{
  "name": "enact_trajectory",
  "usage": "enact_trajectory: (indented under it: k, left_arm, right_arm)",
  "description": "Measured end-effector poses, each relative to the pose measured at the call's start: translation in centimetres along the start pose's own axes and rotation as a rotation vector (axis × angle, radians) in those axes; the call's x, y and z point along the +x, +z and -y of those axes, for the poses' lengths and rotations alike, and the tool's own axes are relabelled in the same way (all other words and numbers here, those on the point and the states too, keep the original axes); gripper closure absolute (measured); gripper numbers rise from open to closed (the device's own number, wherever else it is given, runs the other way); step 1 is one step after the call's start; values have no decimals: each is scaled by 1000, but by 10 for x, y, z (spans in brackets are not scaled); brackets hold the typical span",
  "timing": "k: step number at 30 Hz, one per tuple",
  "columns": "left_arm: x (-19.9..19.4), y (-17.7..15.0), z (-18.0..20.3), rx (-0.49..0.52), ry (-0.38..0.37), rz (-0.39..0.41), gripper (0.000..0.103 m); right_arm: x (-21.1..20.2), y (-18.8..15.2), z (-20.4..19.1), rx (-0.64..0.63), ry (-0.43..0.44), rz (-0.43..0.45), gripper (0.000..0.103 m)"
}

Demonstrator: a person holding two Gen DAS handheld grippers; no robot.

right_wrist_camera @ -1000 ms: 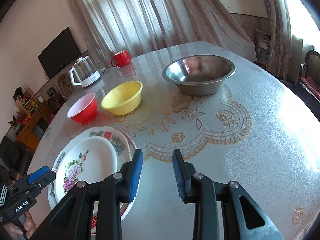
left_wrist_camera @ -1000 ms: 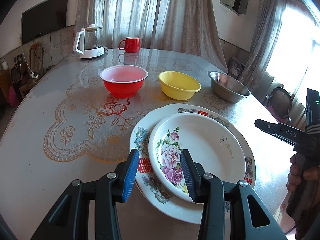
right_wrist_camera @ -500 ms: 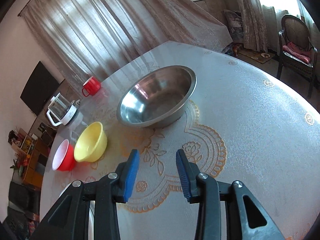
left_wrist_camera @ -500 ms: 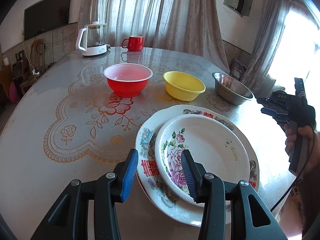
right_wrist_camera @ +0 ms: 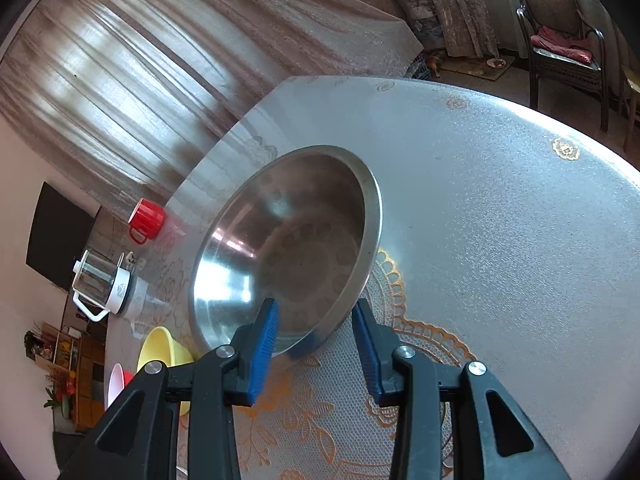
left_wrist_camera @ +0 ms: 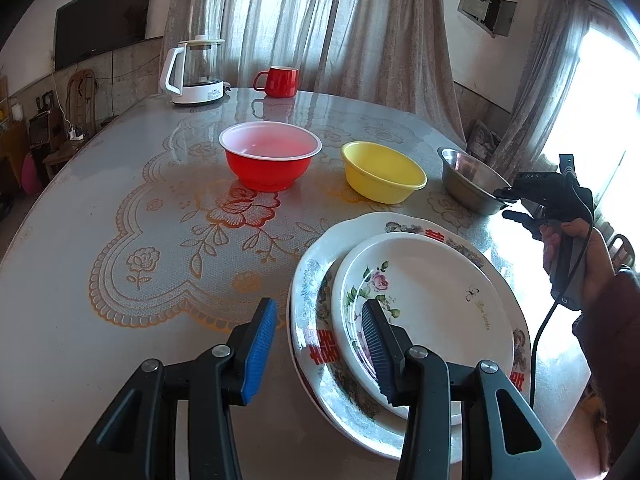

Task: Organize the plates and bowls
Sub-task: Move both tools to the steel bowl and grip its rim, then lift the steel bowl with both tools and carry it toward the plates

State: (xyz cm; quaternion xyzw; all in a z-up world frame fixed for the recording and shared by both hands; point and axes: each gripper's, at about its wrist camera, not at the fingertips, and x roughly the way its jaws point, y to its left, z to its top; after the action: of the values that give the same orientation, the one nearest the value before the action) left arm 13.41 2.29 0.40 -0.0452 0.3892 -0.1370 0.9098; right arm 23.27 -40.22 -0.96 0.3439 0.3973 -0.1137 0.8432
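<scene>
small plate (left_wrist_camera: 424, 304) on large plate (left_wrist_camera: 316, 292) | three bowls (left_wrist_camera: 270, 160) in row behind | kettle (left_wrist_camera: 194, 72), mug (left_wrist_camera: 280, 82) farthest

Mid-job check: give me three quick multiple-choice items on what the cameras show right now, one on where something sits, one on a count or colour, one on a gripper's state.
1. Where does the small flowered plate lie?
A. on the larger plate
B. inside the red bowl
C. beside the kettle

2. How many bowls stand on the table?
A. two
B. three
C. five

3. What state is the right gripper in?
A. shut on the red mug
B. shut on nothing
C. open at the near rim of the steel bowl

Answers: 1 A, the small plate rests on the larger plate. 2 B, red, yellow bowl and steel. 3 C, its fingers stand apart, with the rim between them.
</scene>
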Motion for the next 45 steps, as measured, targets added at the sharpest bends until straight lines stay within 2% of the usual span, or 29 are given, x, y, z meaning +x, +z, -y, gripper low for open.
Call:
enact_trajectory:
  k: [8, 13, 19, 27, 31, 35, 37, 39, 45]
  left_arm:
    - [2, 0, -1, -3, 1, -4, 57]
    - [1, 0, 1, -8, -8, -5, 57]
    - [-4, 5, 8, 5, -25, -3, 57]
    - [1, 23, 24, 34, -68, -21, 57]
    - [9, 33, 35, 36, -95, -41, 55]
    - [19, 48, 54, 56, -148, -56, 55]
    - [25, 57, 65, 71, -170, -54, 62]
    - [33, 64, 76, 84, -187, -58, 64]
    - [67, 89, 109, 75, -231, -117, 64]
  right_arm:
    - [13, -1, 1, -9, 2, -18, 66]
    - [5, -1, 0, -42, 15, -38, 74]
    - [-4, 1, -5, -89, -9, -42, 83]
    - [-11, 1, 1, -106, 9, -64, 83]
    - [-12, 1, 7, -98, 30, -66, 75]
    - [-14, 4, 11, -101, 26, -53, 74]
    - [-14, 8, 11, -102, 23, -42, 74]
    - [-14, 12, 12, -111, 8, -27, 74]
    - [-6, 21, 15, -119, -14, -20, 73]
